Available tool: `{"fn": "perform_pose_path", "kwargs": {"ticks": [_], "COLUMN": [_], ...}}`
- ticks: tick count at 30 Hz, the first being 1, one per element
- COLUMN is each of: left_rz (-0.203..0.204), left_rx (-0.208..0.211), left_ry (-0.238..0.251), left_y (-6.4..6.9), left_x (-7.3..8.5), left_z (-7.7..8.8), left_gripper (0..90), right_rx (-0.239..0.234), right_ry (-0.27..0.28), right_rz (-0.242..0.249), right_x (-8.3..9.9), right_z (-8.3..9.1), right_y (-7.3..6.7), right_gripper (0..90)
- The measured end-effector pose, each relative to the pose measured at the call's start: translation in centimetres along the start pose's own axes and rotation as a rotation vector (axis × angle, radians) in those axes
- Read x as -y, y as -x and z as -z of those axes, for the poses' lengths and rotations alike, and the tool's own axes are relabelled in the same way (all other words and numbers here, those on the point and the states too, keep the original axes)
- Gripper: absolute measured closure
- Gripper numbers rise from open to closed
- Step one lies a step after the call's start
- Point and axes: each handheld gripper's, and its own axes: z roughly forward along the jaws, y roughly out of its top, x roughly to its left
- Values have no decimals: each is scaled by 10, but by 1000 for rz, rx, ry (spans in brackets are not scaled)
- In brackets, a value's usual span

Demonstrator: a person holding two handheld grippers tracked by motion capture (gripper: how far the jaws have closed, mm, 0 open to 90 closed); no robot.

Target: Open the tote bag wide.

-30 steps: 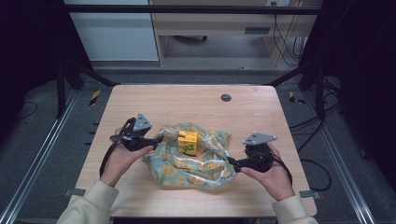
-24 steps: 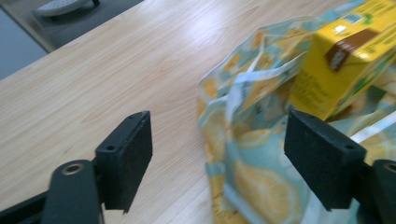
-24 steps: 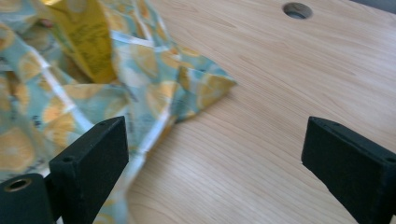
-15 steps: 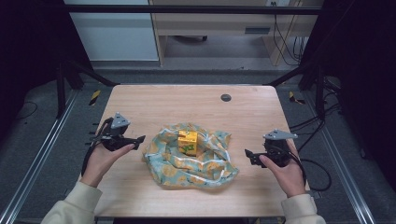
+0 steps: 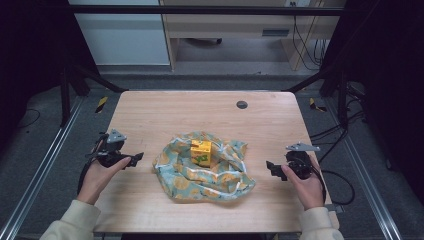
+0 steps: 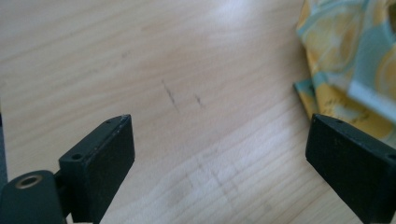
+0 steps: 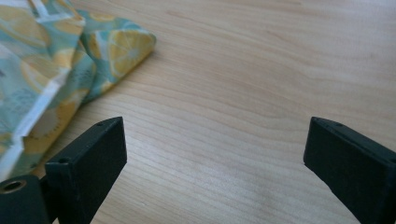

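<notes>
High view, starting nearest me: my cream sleeves come in at the bottom corners and my forearms angle outward, so both hands sit wide of the middle. My left hand holds my left gripper near the left edge of the pale wooden table, its tips aimed inward toward the centre. My right hand holds my right gripper near the right edge, its tips aimed back the other way, toward the centre too. A grey three-cornered plate rides on top of each.

Left gripper view shows my black jaws spread wide over bare wood with nothing between them; the cloth's edge lies just past the right-hand jaw, and I cannot tell whether it touches. Right gripper view shows the same wide gap over bare wood, with a corner of cloth beyond the left-hand jaw, apart from it.

Between my grippers, at the table's middle, lies the crumpled teal cloth printed with yellow lemon slices. Its long axis runs roughly left to right, from one gripper toward the other. On its far half stands a small yellow carton, upright, one corner turned toward me, I think; it is small here.

Farther on, a small dark round disc sits in the tabletop near the far edge.
</notes>
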Motion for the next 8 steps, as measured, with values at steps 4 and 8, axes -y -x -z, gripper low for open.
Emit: {"fn": "perform_pose_path", "kwargs": {"ticks": [4, 8], "left_rz": [3, -6], "left_rx": [-7, -15], "left_ry": [-28, -60], "left_y": [-1, -5], "left_x": [21, 31], "left_z": [-7, -7], "left_gripper": [78, 82], "right_rx": [17, 34], "right_ry": [-15, -32], "right_rz": [-49, -46], "right_x": [12, 21], "right_z": [-6, -4], "right_y": [2, 0], "right_gripper": [84, 94]}}
